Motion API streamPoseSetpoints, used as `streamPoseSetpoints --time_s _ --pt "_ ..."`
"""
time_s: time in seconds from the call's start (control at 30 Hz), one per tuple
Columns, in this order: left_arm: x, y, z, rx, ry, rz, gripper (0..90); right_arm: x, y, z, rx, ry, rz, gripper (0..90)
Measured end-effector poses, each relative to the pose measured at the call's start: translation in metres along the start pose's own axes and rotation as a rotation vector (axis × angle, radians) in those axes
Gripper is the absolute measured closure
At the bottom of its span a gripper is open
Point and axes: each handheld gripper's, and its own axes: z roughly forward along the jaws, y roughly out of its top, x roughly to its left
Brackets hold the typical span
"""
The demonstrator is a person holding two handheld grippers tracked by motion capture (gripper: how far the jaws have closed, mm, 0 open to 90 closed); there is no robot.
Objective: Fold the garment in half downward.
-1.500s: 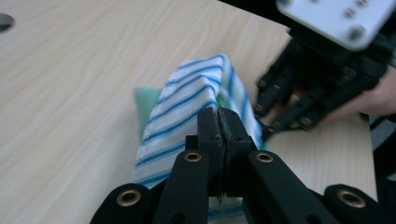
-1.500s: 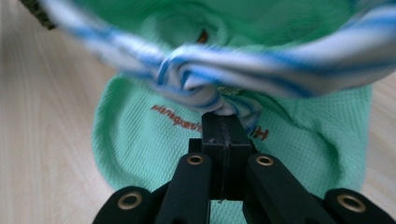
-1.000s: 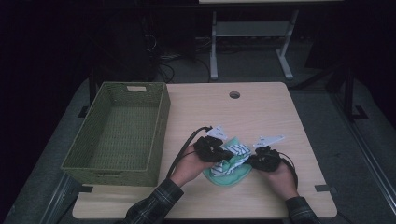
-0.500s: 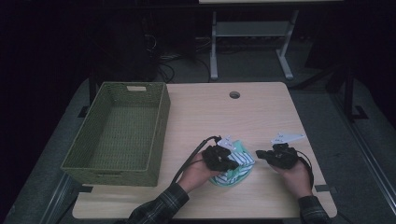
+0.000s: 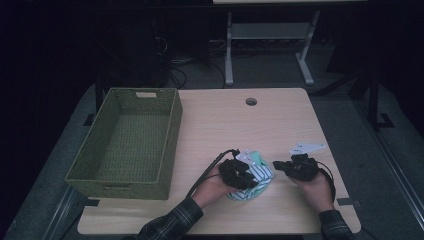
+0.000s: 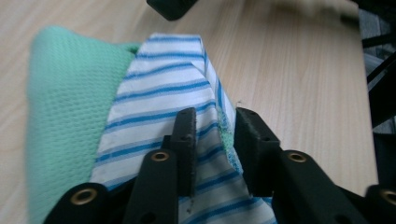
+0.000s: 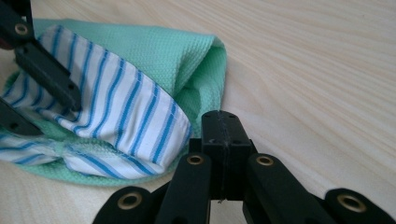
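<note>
At lower centre of the high view, the left claw has just been opening, jaws parted around a fold of the striped cloth on the tabletop; it may spring unfolded. The right claw, pressed shut and empty, could snag its edge

on the table the basket stands at the left; the folded cloth lies near the front edge, right of the basket; the left tool sits over the cloth; the right tool is just right of it.
</note>
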Motion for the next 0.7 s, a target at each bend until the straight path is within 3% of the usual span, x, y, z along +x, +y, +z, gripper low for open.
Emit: streamPoseSetpoints --time_s 0.17,0.3,0.53,0.7 --pt "0.002 0.001 -0.018 -0.047 0.011 -0.019 66.5 0.002 0.004 -0.002 -0.013 0.015 0.001 89.7" --pt "0.005 -0.002 -0.033 -0.069 0.028 -0.034 71.6 0.005 0.010 -0.002 -0.020 0.025 -0.020 89.6" --pt "0.012 -0.013 -0.053 -0.073 0.058 -0.068 88.7 0.012 0.022 0.004 -0.023 0.047 -0.046 89.6" --pt "0.016 -0.023 -0.060 -0.062 0.094 -0.092 89.5 0.015 0.032 0.007 -0.039 0.058 -0.066 89.7"
